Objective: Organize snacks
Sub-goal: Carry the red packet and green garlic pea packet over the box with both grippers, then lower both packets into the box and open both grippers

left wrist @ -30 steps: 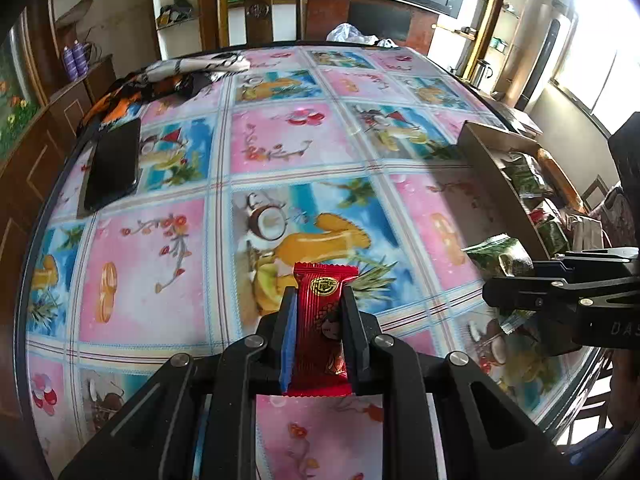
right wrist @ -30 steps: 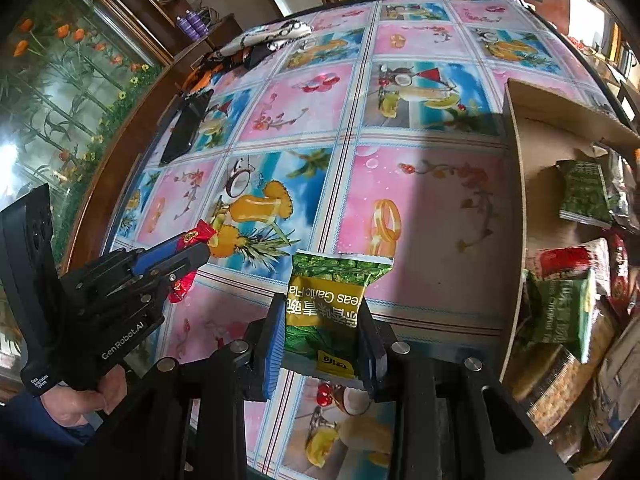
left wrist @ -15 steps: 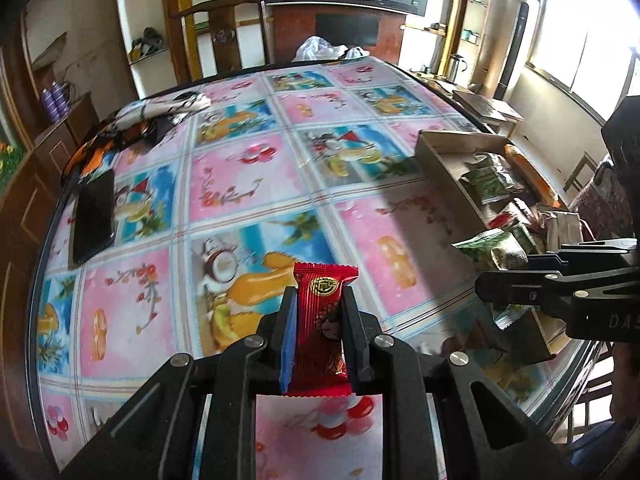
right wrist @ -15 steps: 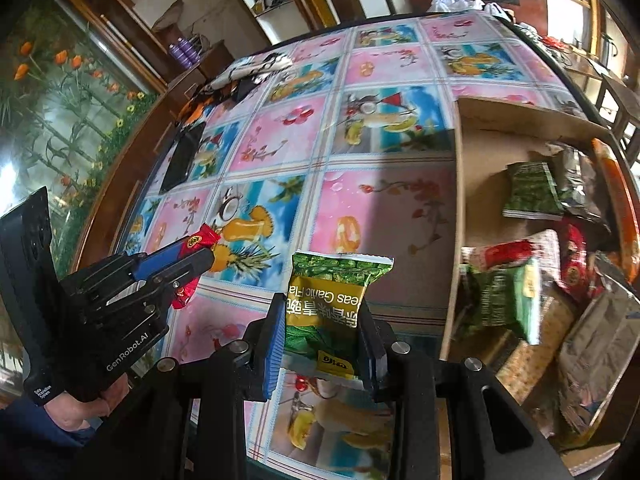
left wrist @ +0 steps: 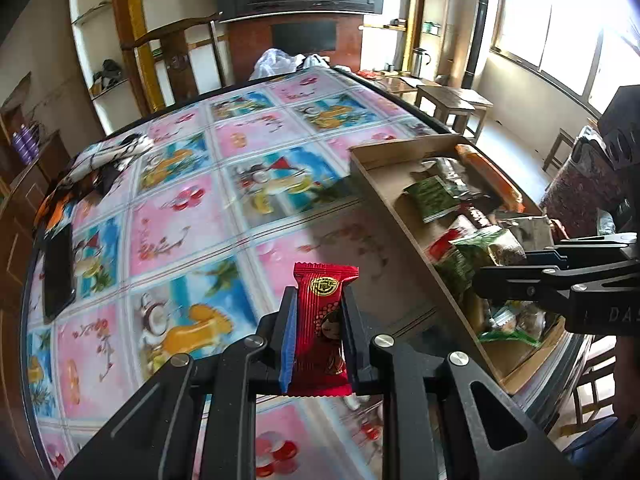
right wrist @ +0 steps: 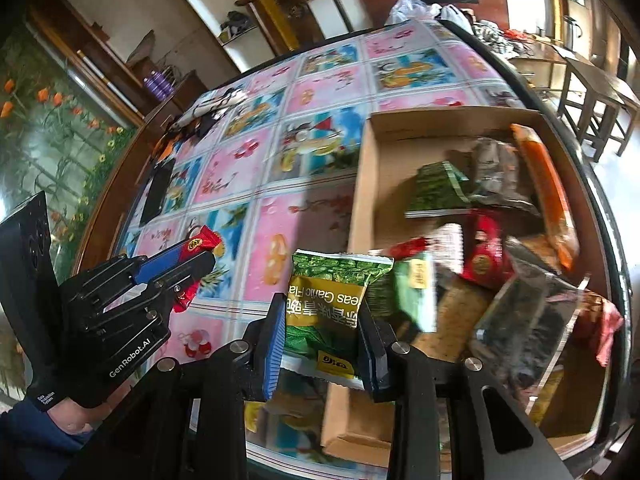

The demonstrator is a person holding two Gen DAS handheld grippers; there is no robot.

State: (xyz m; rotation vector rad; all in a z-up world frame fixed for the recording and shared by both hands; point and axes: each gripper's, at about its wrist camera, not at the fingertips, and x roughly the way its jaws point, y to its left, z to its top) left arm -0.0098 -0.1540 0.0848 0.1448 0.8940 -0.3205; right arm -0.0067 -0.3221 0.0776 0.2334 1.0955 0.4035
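Two grips: each gripper carries one snack, both clear of the table.
Left gripper (left wrist: pixel 318 334): jaws closed tight on a red candy packet (left wrist: pixel 323 304), which stands upright between the pads, long axis running along the fingers.
Tablecloth (left wrist: pixel 188 216): bare under the left gripper; nothing loose to pick there.
Right gripper (right wrist: pixel 322 330): jaws pressed on a green pea packet (right wrist: pixel 334 292), also upright, its top edge pointing away from the hand.
Cardboard box (right wrist: pixel 362 184): lies on the right of both grippers, its long side running away from the person, already holding many snack packs.
Key relation: right gripper sits just beside the box's near left wall; left gripper is farther off, with open tablecloth between.
Likely step: carrying both packets rightward to the box, right hand probably arriving first.
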